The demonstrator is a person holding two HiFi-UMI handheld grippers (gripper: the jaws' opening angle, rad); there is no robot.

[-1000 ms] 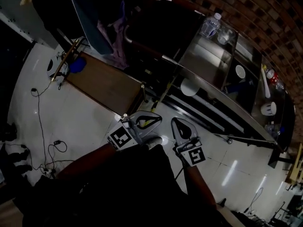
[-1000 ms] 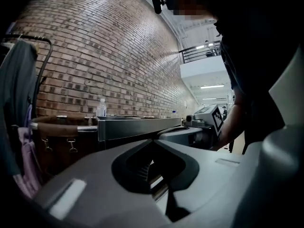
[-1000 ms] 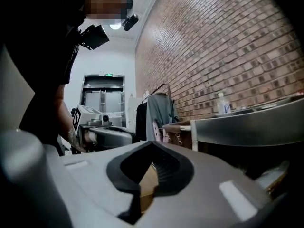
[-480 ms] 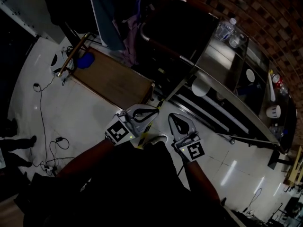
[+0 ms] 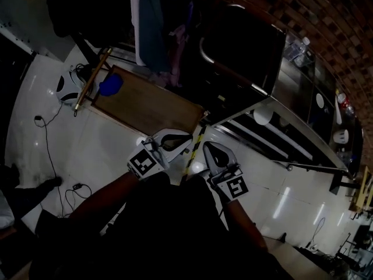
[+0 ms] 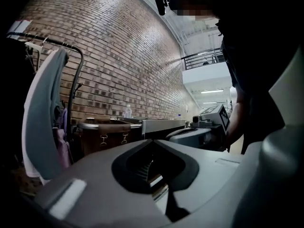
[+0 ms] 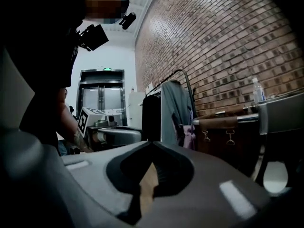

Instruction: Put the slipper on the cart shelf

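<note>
The left hand-held gripper [image 5: 185, 142] and right hand-held gripper [image 5: 207, 148] are travelling over the floor [image 5: 105, 150] together, the wooden board [image 5: 152, 105] and hanging clothes [image 5: 152, 22] are drawing nearer — the steel table [image 5: 303, 80] is sliding rightward

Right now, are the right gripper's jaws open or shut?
Shut. The right gripper shows its jaws meeting at the tips, nothing between them.

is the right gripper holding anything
No, the right gripper has its jaws shut together with nothing between them.
</note>
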